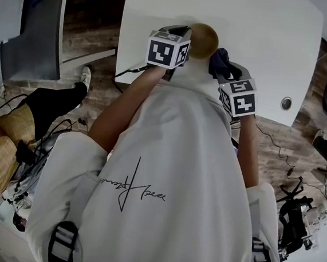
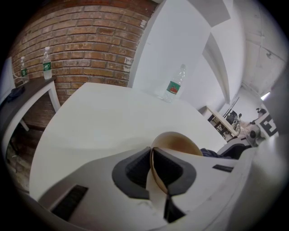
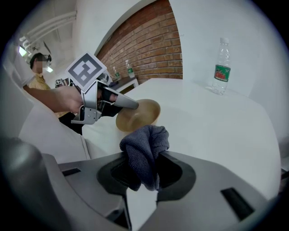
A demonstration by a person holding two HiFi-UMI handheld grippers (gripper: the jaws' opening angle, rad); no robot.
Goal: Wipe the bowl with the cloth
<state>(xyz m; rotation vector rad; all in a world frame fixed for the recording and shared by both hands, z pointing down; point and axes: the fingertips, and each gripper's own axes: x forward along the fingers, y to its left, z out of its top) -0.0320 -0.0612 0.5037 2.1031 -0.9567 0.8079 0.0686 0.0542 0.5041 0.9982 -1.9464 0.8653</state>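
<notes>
**Me:** My left gripper is closed on the thin rim of a tan bowl, with one pad inside the wall and one outside. The bowl is tipped on its side over a white table.

**Listener:** And your other hand?

**Me:** My right gripper pinches a bunched, dark grey-blue cloth, which pokes up past the jaws. The cloth sits just beside the bowl, on the bowl's right in the head view. I cannot tell whether they touch.

**Listener:** Anything else on the table?

**Me:** A clear plastic water bottle with a green and red label stands upright near the far edge, well apart from the bowl.
</notes>
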